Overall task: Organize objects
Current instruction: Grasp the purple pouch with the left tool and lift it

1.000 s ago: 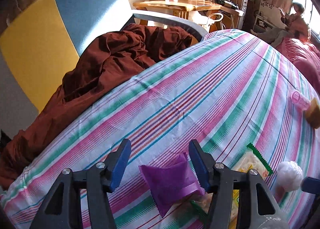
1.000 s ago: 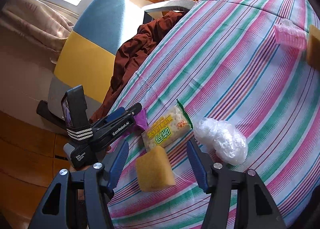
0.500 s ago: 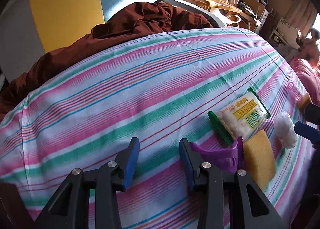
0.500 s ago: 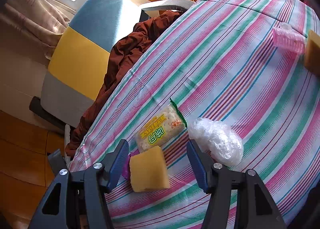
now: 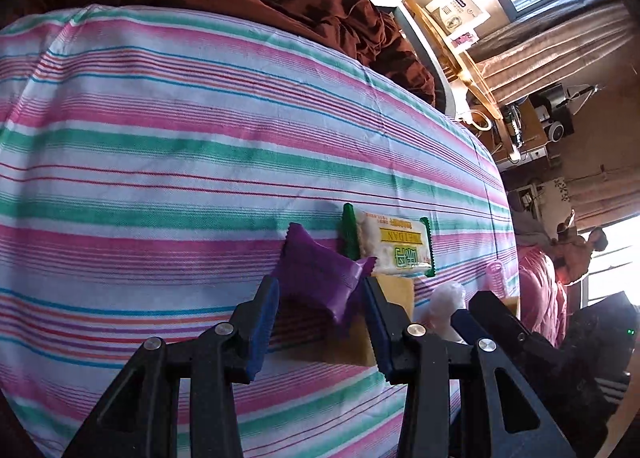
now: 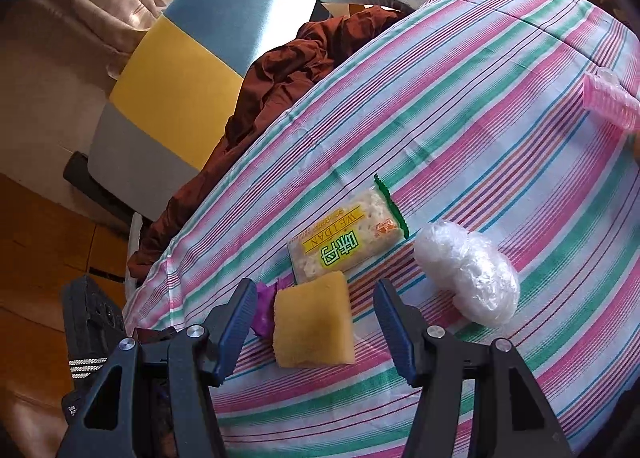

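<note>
A purple packet [image 5: 320, 274] lies on the striped cloth, just ahead of my left gripper [image 5: 320, 322], whose jaws are open with nothing held. Beside it lie a green-edged cracker pack [image 5: 390, 248] and a yellow sponge [image 5: 394, 296]. In the right wrist view the yellow sponge [image 6: 314, 320] lies between the open fingers of my right gripper [image 6: 316, 322], untouched. The cracker pack [image 6: 346, 238] is just beyond it, the purple packet [image 6: 264, 312] peeks out at its left, and a white plastic-wrapped ball [image 6: 468, 272] lies to the right.
A pink hair roller [image 6: 608, 101] lies far right on the striped tablecloth [image 6: 480, 97]. A brown garment [image 6: 288, 61] is draped on a blue and yellow chair [image 6: 192, 69] behind the table. The table edge drops off at left. A wooden table with clutter stands behind.
My left gripper swung round and now faces the purple packet from the side, with jaws wider. The right gripper has edged slightly closer to the sponge.
</note>
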Motion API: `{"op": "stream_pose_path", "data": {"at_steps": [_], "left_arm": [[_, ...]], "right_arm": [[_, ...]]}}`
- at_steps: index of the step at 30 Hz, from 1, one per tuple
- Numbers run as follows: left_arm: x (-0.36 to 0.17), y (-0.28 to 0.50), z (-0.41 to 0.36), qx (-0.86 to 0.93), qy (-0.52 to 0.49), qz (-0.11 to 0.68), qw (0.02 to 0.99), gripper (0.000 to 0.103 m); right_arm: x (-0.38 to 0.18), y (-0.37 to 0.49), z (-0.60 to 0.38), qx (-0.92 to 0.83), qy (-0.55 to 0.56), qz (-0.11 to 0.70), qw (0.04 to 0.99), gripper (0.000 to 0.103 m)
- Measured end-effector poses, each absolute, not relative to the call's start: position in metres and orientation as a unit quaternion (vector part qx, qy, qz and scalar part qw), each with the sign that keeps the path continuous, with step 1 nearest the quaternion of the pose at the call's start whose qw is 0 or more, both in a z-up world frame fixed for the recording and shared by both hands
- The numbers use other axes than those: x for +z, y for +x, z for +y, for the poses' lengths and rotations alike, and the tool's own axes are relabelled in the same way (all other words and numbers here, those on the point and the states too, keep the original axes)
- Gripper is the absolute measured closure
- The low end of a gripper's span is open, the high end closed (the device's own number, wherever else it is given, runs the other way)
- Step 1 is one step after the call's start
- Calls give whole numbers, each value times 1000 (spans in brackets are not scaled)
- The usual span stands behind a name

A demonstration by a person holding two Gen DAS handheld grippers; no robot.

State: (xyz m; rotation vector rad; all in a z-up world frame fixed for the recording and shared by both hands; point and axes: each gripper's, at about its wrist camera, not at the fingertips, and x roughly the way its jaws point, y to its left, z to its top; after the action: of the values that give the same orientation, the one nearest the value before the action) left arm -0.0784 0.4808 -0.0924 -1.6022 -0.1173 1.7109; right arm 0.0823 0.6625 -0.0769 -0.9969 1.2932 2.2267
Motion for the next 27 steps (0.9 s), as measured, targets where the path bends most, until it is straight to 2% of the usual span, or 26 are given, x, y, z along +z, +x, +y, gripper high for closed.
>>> {"op": "stream_pose_path", "data": {"at_steps": [5,7,8,11,14,17,18,19,22,27], "left_arm": [[-103,-78,489,662,-666,-89,333,45],[-105,-81,489,659,-675,-116,313,37],[-104,-82,492,661,-675,-121,306,36],[-99,-83,507,678,-662,-106,301,36],[-99,-78,527,683,-658,-47,314,29],[-102,-74,526,689,-647,-14,326,29],[-102,-74,524,689,-643,-9,334,31],[-102,-74,521,692,-638,-4,338,39],[-99,-73,514,703,-619,21,350,48],[-94,-75,495,723,-586,53,362,54]], "right_arm": [[-77,87,668,787,-342,474,196,42],[-77,86,666,788,-346,471,194,42],[-77,85,666,789,-347,470,194,42],[-76,86,666,787,-344,473,195,42],[-78,88,670,782,-341,482,199,42],[-80,87,670,779,-344,486,196,42],[-80,86,670,780,-344,485,194,42],[-79,85,669,782,-345,482,193,42],[-79,83,667,784,-350,475,191,42],[-80,75,661,790,-365,460,174,42]]}}
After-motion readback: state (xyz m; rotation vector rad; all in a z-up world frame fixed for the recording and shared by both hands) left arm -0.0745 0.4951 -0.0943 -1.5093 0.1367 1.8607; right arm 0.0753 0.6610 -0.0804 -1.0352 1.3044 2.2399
